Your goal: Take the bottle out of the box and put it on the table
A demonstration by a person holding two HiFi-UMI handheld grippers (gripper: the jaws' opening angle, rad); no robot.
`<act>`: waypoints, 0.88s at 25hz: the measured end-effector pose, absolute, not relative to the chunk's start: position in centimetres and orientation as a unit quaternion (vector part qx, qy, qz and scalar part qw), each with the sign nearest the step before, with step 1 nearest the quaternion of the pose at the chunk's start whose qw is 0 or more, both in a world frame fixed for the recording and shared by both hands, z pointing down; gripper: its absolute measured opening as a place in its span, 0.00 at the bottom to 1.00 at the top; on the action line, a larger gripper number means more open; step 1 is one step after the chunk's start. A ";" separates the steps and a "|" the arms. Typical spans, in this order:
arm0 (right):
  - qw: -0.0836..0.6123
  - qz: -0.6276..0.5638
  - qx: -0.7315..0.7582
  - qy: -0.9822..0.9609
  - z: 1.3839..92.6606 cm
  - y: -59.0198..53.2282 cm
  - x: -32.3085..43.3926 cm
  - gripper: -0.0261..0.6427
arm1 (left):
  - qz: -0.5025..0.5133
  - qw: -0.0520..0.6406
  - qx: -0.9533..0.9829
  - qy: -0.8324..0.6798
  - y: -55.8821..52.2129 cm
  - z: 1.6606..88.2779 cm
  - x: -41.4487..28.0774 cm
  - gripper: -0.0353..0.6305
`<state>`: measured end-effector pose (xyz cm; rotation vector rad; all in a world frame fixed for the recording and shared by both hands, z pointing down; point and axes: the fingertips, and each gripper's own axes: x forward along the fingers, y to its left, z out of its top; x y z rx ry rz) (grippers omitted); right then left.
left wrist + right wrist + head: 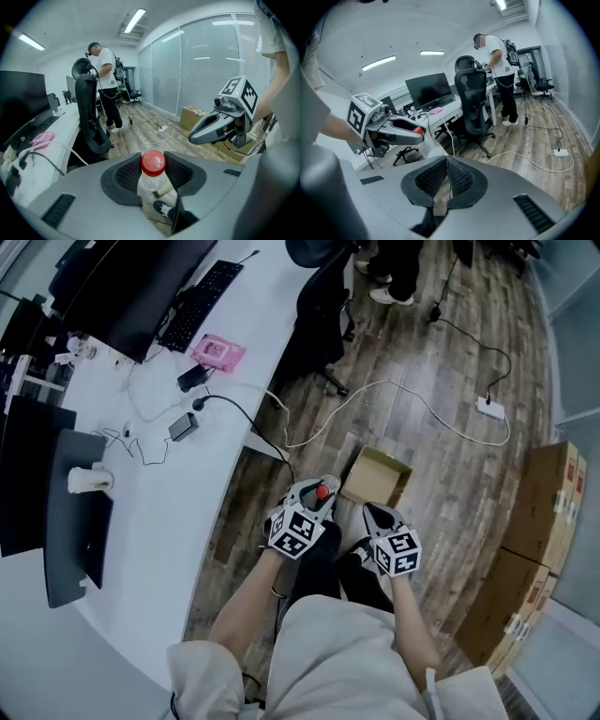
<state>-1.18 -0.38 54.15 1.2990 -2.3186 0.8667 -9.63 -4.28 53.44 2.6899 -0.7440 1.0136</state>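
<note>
A clear plastic bottle (pixel 151 187) with a red cap (pixel 153 162) is between the jaws of my left gripper (pixel 153 157), which is shut on its neck. In the head view the left gripper (pixel 319 497) holds the bottle (pixel 322 491) in the air in front of the person. The open cardboard box (pixel 375 476) lies on the wooden floor just beyond. My right gripper (pixel 368 512) hovers beside the left one; its jaws meet with nothing between them (pixel 446 158). The right gripper view shows the left gripper (pixel 423 133) with the red cap (pixel 420 131) at its tip.
A long white table (pixel 187 484) runs along the left with monitors, a keyboard (pixel 200 304), a pink item (pixel 218 352) and cables. A black office chair (pixel 323 296) stands by it. A cable and power strip (pixel 490 409) cross the floor. Stacked cartons (pixel 539 521) line the right. A person (pixel 107 89) stands further back.
</note>
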 end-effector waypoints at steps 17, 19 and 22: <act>0.173 0.255 0.261 -0.915 46.5 -3.1 -18.8 0.10 | 0.347 0.100 0.855 -0.373 -4.7 41.8 -24.6 0.29; 0.184 0.233 0.242 -0.923 45.5 -3.0 -20.7 0.10 | 0.348 0.102 0.849 -0.385 -4.5 40.5 -26.7 0.29; 0.187 0.218 0.217 -0.933 44.1 -3.5 -23.3 0.10 | 0.346 0.105 0.842 -0.400 -4.9 38.5 -29.9 0.29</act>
